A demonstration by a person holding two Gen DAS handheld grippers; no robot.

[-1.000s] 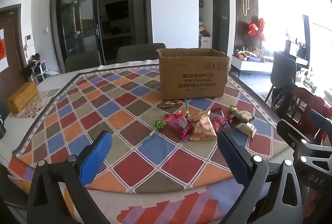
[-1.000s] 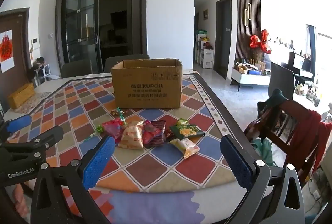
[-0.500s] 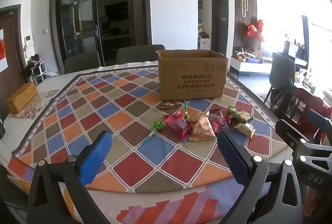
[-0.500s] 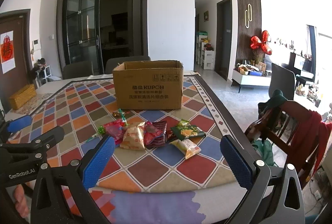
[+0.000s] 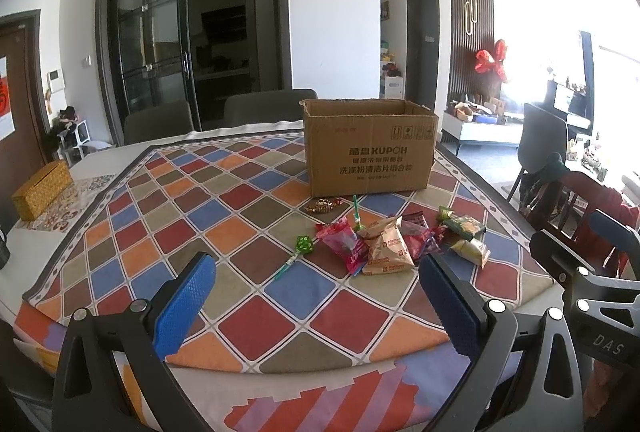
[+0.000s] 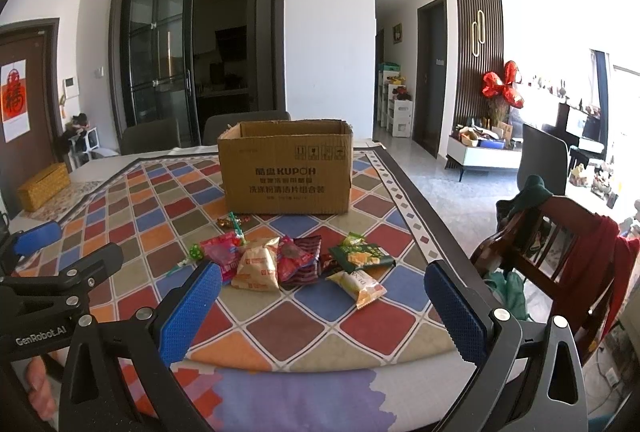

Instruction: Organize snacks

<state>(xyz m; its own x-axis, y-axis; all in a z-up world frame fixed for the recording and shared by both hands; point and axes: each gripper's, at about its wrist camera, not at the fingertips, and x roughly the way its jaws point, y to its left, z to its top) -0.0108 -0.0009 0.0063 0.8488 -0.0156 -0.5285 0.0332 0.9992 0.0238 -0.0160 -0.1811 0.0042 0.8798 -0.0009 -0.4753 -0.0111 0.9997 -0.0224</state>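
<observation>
An open brown cardboard box (image 5: 370,148) stands on the checked tablecloth (image 5: 168,216); it also shows in the right wrist view (image 6: 286,170). In front of it lies a cluster of snack packets: a tan packet (image 5: 388,252) (image 6: 258,266), a pink packet (image 5: 344,244), a dark red packet (image 6: 302,262), a green packet (image 6: 360,254), a yellow packet (image 6: 358,286), a small wrapped candy (image 5: 322,205) and a green lollipop (image 5: 302,246). My left gripper (image 5: 316,296) is open and empty near the table's front edge. My right gripper (image 6: 322,302) is open and empty, just short of the packets.
A woven yellow tissue box (image 5: 42,188) sits at the table's far left. Grey chairs (image 5: 264,108) stand behind the table. A wooden chair with red cloth (image 6: 568,256) stands off the right edge. The left gripper's body (image 6: 48,276) shows at left in the right wrist view.
Both grippers have moved slightly forward and up toward the snacks. Both stay open and empty. Nothing on the table moved.
</observation>
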